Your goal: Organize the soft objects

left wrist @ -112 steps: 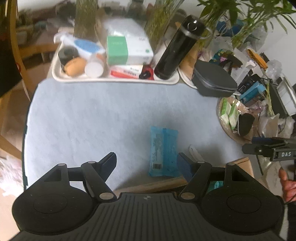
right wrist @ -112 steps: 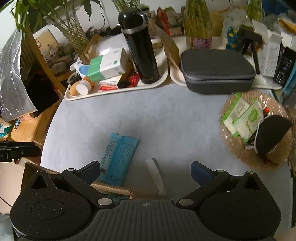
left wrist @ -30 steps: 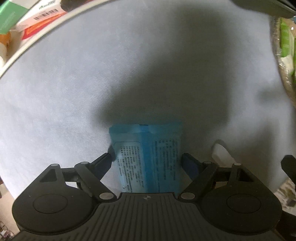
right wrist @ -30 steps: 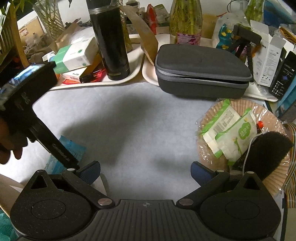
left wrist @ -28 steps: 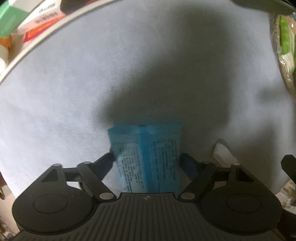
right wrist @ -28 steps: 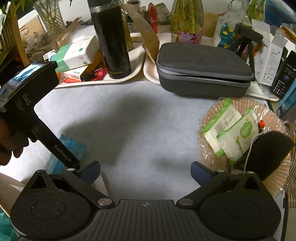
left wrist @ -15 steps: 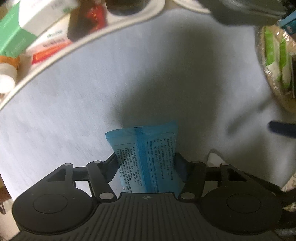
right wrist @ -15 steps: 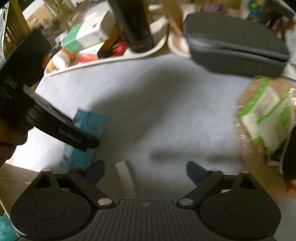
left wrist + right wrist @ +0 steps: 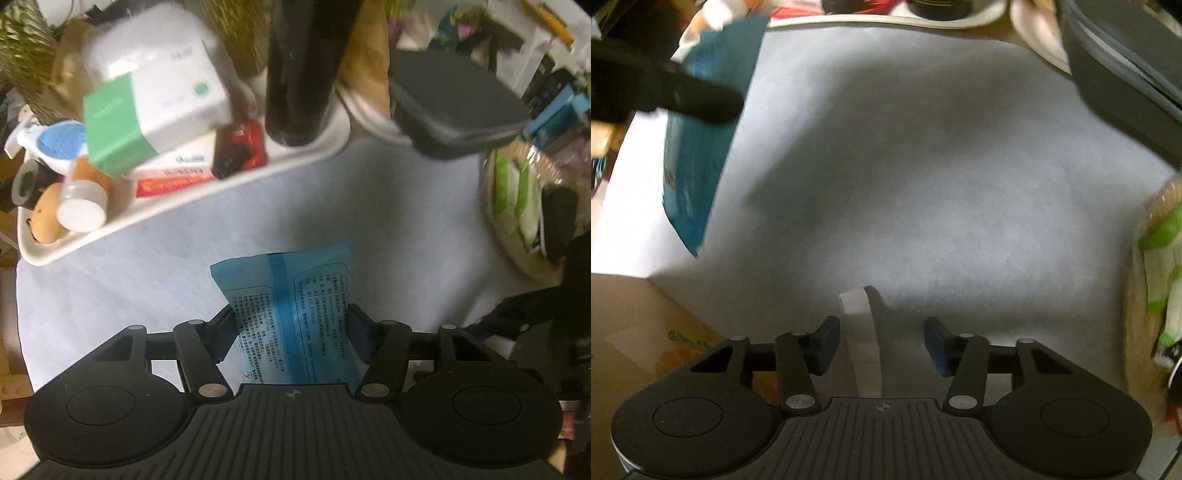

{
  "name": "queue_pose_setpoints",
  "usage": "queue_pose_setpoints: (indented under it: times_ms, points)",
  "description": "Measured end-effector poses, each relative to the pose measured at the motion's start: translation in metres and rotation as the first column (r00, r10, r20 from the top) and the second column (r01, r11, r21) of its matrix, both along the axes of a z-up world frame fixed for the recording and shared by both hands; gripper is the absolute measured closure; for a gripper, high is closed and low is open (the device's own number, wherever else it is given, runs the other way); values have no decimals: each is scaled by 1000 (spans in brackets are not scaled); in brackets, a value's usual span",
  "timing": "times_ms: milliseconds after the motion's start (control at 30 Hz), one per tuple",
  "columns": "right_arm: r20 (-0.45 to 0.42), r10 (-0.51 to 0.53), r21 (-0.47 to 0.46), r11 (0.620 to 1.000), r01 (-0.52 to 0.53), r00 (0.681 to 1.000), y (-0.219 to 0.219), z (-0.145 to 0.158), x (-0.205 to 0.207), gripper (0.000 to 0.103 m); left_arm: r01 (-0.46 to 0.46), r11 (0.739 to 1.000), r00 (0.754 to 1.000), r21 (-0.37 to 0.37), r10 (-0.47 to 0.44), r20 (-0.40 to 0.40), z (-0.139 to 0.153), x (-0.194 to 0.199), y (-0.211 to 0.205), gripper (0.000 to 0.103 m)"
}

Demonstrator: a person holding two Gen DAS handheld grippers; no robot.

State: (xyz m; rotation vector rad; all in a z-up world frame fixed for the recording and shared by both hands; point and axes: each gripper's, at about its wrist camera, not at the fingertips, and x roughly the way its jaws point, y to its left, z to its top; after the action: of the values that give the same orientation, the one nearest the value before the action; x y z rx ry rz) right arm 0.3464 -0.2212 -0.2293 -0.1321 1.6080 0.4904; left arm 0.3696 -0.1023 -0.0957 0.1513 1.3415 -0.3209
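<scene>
A blue wipes packet (image 9: 291, 314) with printed text hangs above the pale blue table cloth (image 9: 332, 206), and my left gripper (image 9: 293, 336) is shut on its sides. The same blue packet (image 9: 701, 122) appears blurred at the upper left of the right wrist view, under the dark left gripper arm (image 9: 683, 96). My right gripper (image 9: 881, 345) points down at a small white strip (image 9: 858, 328) lying on the cloth near the front edge. Its jaws are closing, the strip stands between them, and the pads are clear of it.
A woven basket (image 9: 517, 251) with green-and-white packets and a dark pouch sits at the right. Behind are a white tray (image 9: 155, 218) of boxes and bottles, a black flask (image 9: 306, 66) and a grey case (image 9: 454, 107). A cardboard box (image 9: 646, 332) lies beyond the table's front-left edge.
My left gripper closed on the blue packet and lifted it off the cloth. My right gripper tipped downward, moved over the white strip, and its jaws narrowed.
</scene>
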Motion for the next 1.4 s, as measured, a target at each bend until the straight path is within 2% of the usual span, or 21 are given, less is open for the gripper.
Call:
queue_pose_setpoints:
  times_ms: [67,100,133,300,433,500,700,800,900,1000,1133,1400]
  points:
    - [25,53,-32,998,-52,998,7,2,-5,70,-3,1000,1000,-17,3,26,9,-5,4,43]
    - [39,73,-49,996,-71,997,10,2,-8,87,-3,1000,999,-25,4,37,15,-5,8,43]
    - [47,76,-57,996,-73,996,11,2,-9,89,-2,999,999,-34,4,46,20,-3,11,43]
    - [137,41,-71,997,-31,990,-3,12,-8,93,5,997,997,-74,1,82,37,-15,21,43]
    - [182,-34,-16,999,38,983,-17,24,-5,94,13,996,995,-92,-4,103,46,-20,26,43]
    - [198,-62,-3,998,64,978,-22,29,-3,94,13,995,994,-101,-2,111,42,-18,28,43]
    - [249,-119,33,993,114,961,-34,44,-4,96,0,991,991,-133,17,131,47,-22,35,43]
    - [317,-156,76,987,140,935,-45,61,-6,97,-7,988,989,-152,29,143,53,-27,41,43]
    - [400,-193,152,978,143,896,-55,82,-9,97,-11,986,986,-168,38,161,61,-36,48,43]
    - [477,-208,176,975,139,854,-57,103,-17,97,-11,983,981,-184,47,189,71,-48,57,43]
    - [532,-215,200,972,126,819,-57,128,-29,97,-10,978,972,-207,58,226,88,-64,66,43]
    - [592,-230,242,965,101,773,-57,188,-61,97,6,970,957,-241,64,283,123,-103,78,43]
